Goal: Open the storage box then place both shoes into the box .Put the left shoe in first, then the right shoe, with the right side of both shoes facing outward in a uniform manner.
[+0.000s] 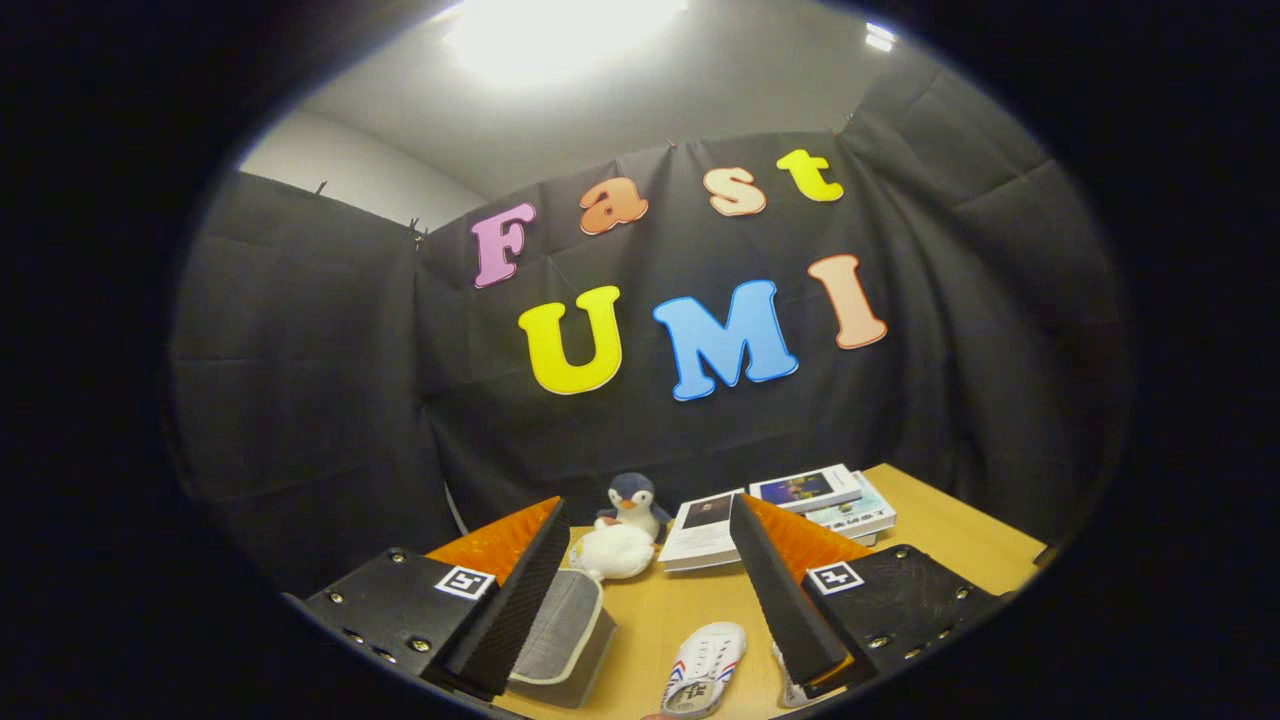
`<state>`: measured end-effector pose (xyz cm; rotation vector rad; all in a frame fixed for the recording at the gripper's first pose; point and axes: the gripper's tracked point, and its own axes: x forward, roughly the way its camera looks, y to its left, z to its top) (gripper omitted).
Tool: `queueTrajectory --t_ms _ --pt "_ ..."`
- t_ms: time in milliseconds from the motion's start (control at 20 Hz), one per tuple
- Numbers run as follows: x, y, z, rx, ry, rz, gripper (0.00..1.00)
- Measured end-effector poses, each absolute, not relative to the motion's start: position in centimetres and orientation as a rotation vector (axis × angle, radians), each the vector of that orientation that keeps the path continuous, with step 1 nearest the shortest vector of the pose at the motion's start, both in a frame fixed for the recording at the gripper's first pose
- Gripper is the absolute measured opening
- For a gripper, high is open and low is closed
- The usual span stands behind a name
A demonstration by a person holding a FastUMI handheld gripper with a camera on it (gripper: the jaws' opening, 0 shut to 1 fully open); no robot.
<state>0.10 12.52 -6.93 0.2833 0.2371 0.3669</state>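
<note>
On the wooden table (pixel 930 520), a grey fabric storage box with pale trim (pixel 565 640) sits by the left finger, its contents hidden. The gripper (pixel 640 590) is wide open, holding nothing. A white lace-up shoe with red-blue stripes (pixel 703 668) lies between the fingers. Beyond: a plush penguin (pixel 632 502), a white plush (pixel 612 552), stacked magazines (pixel 790 510), print unreadable.

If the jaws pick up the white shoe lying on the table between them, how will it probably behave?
The white shoe looks like thin canvas, so it is probably light and may fold if pinched by its upper. Its flat sole rests on the table, so a push should slide it, not roll it. The gripper is open, with the shoe between its fingers.
</note>
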Motion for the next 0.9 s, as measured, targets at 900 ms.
queueTrajectory --t_ms 900 --pt "-4.7 18.7 -21.2 0.957 0.778 0.522 0.98"
